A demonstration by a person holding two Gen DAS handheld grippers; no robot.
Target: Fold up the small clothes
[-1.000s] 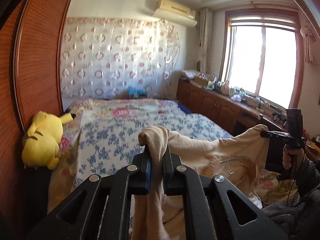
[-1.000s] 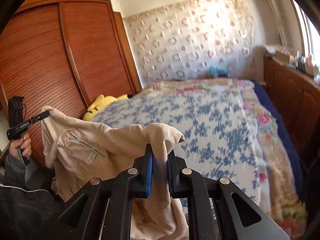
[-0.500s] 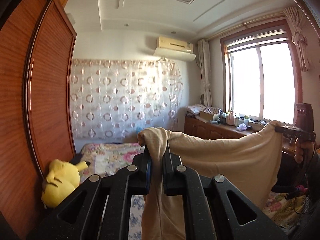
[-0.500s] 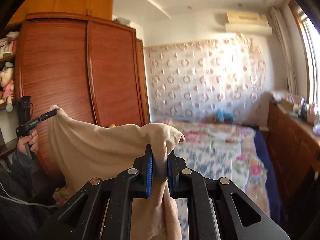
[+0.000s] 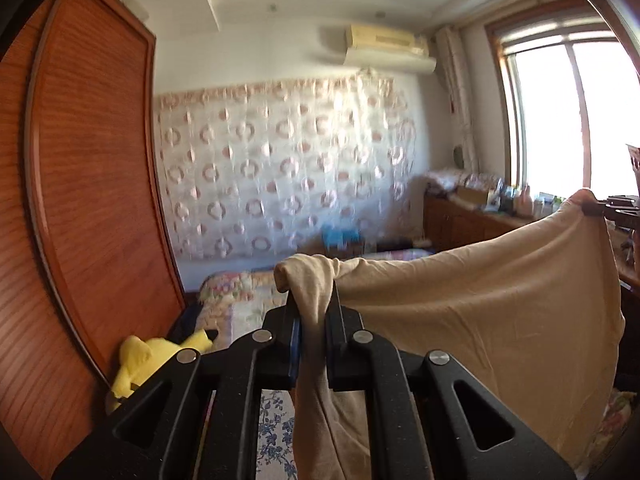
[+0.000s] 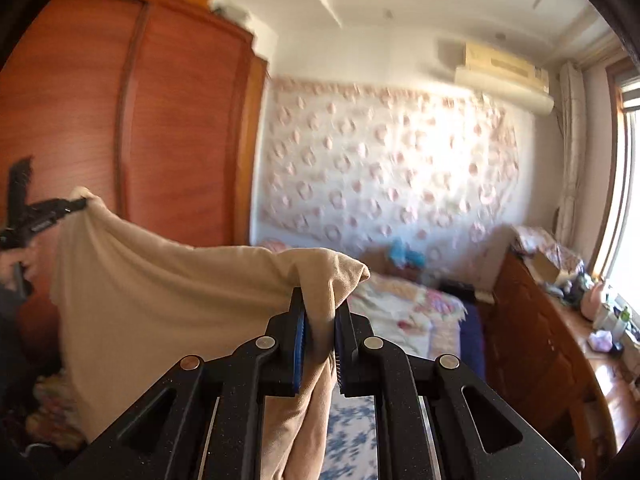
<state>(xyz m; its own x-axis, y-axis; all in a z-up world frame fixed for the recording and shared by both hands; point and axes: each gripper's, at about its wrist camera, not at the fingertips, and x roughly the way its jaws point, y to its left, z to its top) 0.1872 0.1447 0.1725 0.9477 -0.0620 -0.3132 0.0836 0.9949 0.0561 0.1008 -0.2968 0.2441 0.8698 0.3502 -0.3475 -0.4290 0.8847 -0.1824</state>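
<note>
A beige garment [image 5: 480, 300] hangs stretched in the air between my two grippers, its top edge sagging slightly. In the left wrist view my left gripper [image 5: 314, 304] is shut on one bunched upper corner, and cloth trails down between the fingers. At the far right of that view, my right gripper [image 5: 592, 208] pinches the opposite corner. In the right wrist view the garment [image 6: 160, 288] spreads leftward from my right gripper [image 6: 320, 308], which is shut on its corner. My left gripper [image 6: 82, 201] holds the far corner there, with a hand below it.
A bed [image 5: 240, 300] with a floral cover lies below and ahead. A brown wardrobe [image 5: 88, 200] stands on the left, with a yellow plush toy [image 5: 148, 356] at its foot. A wooden sideboard [image 6: 532, 340] with clutter runs under the window [image 5: 560, 120] on the right.
Both grippers have risen with the garment and pulled it taut. It went from slack and low over the bed to a spread sheet in the air. Both views have tilted up and shifted.
</note>
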